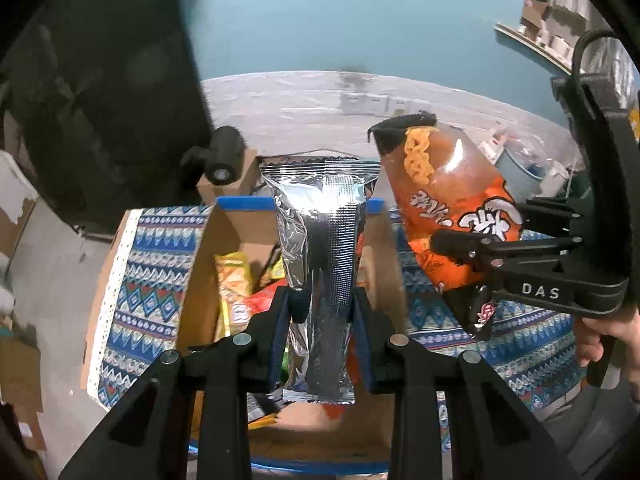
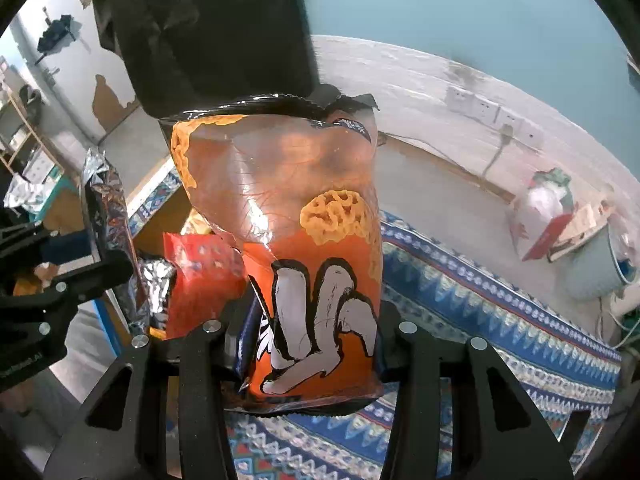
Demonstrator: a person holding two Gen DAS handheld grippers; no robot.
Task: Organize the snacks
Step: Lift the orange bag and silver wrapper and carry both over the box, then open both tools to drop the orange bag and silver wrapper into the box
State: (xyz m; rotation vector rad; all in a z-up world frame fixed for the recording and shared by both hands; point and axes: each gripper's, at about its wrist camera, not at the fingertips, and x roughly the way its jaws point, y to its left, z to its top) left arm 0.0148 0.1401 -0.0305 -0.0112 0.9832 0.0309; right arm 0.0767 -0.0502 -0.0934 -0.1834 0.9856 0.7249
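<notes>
A: What is seen from the left wrist?

B: The left tongs [image 1: 322,320] are closed on a silver foil packet [image 1: 320,264], which is held upright above an open cardboard box [image 1: 200,276]. The blue-taped far edge of the box is passed behind the packet top. More snacks are seen inside the box, among them a yellow packet [image 1: 234,280]. The box is set on a patterned cloth [image 1: 148,264]. To the right, the right tongs [image 1: 460,254] are closed on an orange snack bag [image 1: 448,200], lifted over the cloth, beside the box wall. A hand [image 1: 608,340] is seen at the handle.

A: And from the right wrist?

B: The orange bag [image 2: 304,248] is clamped at its lower part between the right tongs [image 2: 312,344]; it is puffed, glossy, with white lettering. Free cloth [image 2: 480,300] is seen to the right. At the left, the silver packet [image 2: 108,216] is held near by the left tongs [image 2: 96,268]; a red packet [image 2: 200,280] lies between.
</notes>
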